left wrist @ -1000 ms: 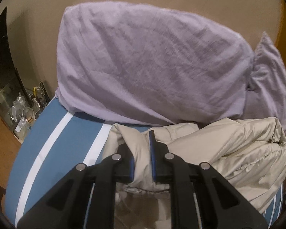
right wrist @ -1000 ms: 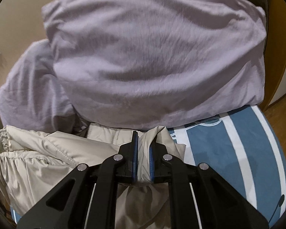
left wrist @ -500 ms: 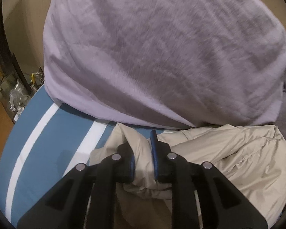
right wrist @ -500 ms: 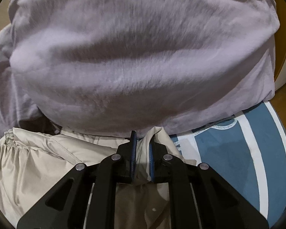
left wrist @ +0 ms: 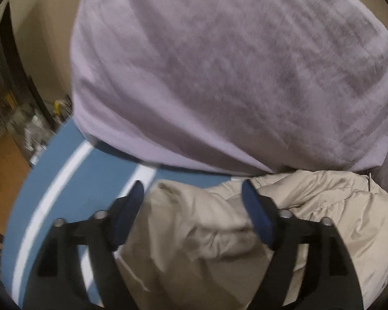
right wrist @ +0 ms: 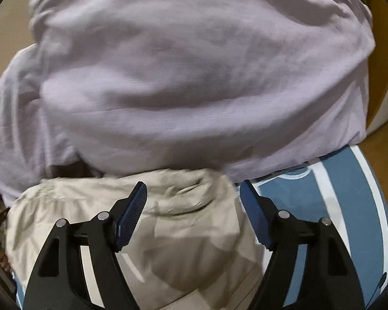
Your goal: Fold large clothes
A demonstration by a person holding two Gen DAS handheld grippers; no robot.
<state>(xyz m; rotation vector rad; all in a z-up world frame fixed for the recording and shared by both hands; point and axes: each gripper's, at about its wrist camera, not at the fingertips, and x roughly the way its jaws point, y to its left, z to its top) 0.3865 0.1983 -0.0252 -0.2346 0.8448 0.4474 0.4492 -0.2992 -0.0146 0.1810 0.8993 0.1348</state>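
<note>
A beige padded jacket [left wrist: 310, 214] lies crumpled on a blue bedcover with white stripes [left wrist: 64, 188]. Its left corner sits between the fingers of my left gripper [left wrist: 192, 188], whose jaws are opening; the blue pads stand apart from the fabric. In the right wrist view the jacket [right wrist: 188, 232] bunches below my right gripper [right wrist: 193, 188], whose jaws are opening too, with cloth between the pads but not pinched. The jacket's far edge rests against a big lilac pillow [left wrist: 219, 72].
The lilac pillow [right wrist: 188, 77] fills the far side of the bed in both views. The striped bedcover [right wrist: 344, 206] shows at the right. A dark shelf with small items [left wrist: 20, 118] and wooden floor [left wrist: 2, 178] lie left of the bed.
Both grippers were shut on folds of the beige jacket; now both stand wide apart and the cloth has dropped free. The left gripper moved closer to the pillow.
</note>
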